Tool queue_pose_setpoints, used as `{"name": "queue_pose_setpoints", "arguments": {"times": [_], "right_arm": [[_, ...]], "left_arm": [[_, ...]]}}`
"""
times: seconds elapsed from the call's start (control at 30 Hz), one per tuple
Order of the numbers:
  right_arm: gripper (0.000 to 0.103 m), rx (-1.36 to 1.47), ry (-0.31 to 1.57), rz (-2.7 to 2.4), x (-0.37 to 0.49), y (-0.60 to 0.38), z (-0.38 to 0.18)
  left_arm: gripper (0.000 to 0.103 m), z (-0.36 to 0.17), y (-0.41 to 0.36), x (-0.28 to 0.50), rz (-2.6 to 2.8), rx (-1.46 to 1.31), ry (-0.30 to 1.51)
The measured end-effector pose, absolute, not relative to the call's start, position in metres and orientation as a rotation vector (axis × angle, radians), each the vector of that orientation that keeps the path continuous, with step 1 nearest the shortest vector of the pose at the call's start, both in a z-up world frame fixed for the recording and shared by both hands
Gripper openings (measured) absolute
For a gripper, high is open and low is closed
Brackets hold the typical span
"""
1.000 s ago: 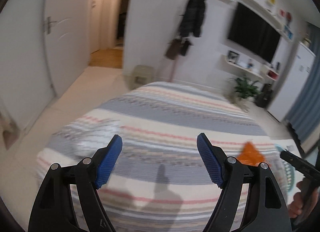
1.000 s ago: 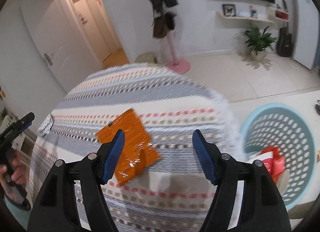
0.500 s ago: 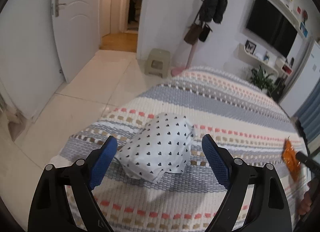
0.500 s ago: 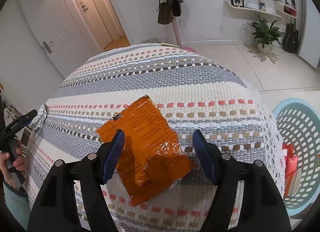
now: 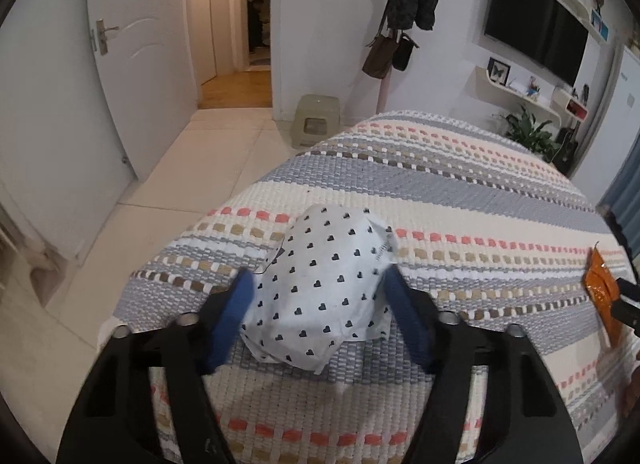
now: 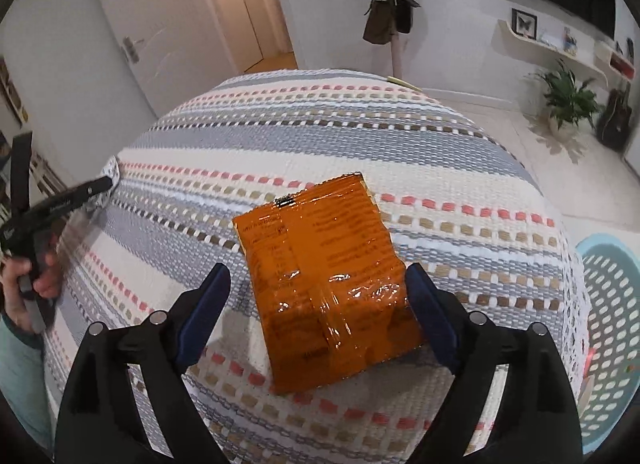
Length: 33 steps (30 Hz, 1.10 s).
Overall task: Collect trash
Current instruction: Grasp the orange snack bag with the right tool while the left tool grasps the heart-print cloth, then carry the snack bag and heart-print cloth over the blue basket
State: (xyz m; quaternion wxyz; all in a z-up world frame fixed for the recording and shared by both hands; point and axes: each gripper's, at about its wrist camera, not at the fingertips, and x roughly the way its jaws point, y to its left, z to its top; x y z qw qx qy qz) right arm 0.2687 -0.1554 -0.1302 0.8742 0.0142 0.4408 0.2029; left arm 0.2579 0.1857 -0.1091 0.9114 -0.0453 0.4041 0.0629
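A white paper bag printed with black hearts (image 5: 320, 288) lies near the left edge of the striped bedspread (image 5: 460, 200). My left gripper (image 5: 318, 276) straddles it with its jaws closing, and both blue pads touch the bag's sides, which bulge up. An orange plastic wrapper (image 6: 324, 280) lies flat on the bedspread (image 6: 320, 136) between the fingers of my right gripper (image 6: 316, 270). Those jaws are opening: the right pad is at the wrapper's edge and the left pad stands apart. The wrapper (image 5: 600, 288) also shows at the right edge of the left wrist view.
A pale blue perforated basket (image 6: 608, 304) with trash in it stands on the floor right of the bed. A hand (image 6: 40, 276) holds the left gripper at the far left. A beige stool (image 5: 316, 124), a white door (image 5: 132, 76) and a potted plant (image 6: 568, 96) stand beyond the bed.
The left gripper swung left to the heart-print bag, sank onto it and narrowed its jaws around it. The right gripper came down over the orange wrapper and widened its jaws.
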Motion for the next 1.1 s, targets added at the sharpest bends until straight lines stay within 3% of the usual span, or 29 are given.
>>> {"name": "queue_pose_setpoints", "arguments": {"times": [0.17, 0.37, 0.57, 0.8, 1.1], "right_arm": [[0.084, -0.032, 0.922, 0.391, 0.268, -0.144, -0.132], [0.084, -0.109, 0.924, 0.358, 0.268, -0.131, -0.133], [0.073, -0.146, 0.91, 0.361, 0.266, -0.125, -0.133], [0.041, -0.134, 0.895, 0.397, 0.262, -0.127, -0.128], [0.037, -0.047, 0.822, 0.384, 0.242, -0.147, -0.104]], "left_arm": [[0.04, -0.106, 0.186, 0.255, 0.126, -0.093, 0.823], [0.027, -0.101, 0.178, 0.251, 0.126, -0.084, 0.812], [0.023, -0.09, 0.164, 0.241, 0.078, -0.107, 0.801], [0.02, -0.077, 0.138, 0.231, 0.007, -0.12, 0.771], [0.02, -0.051, 0.094, 0.218, -0.094, -0.1, 0.714]]}}
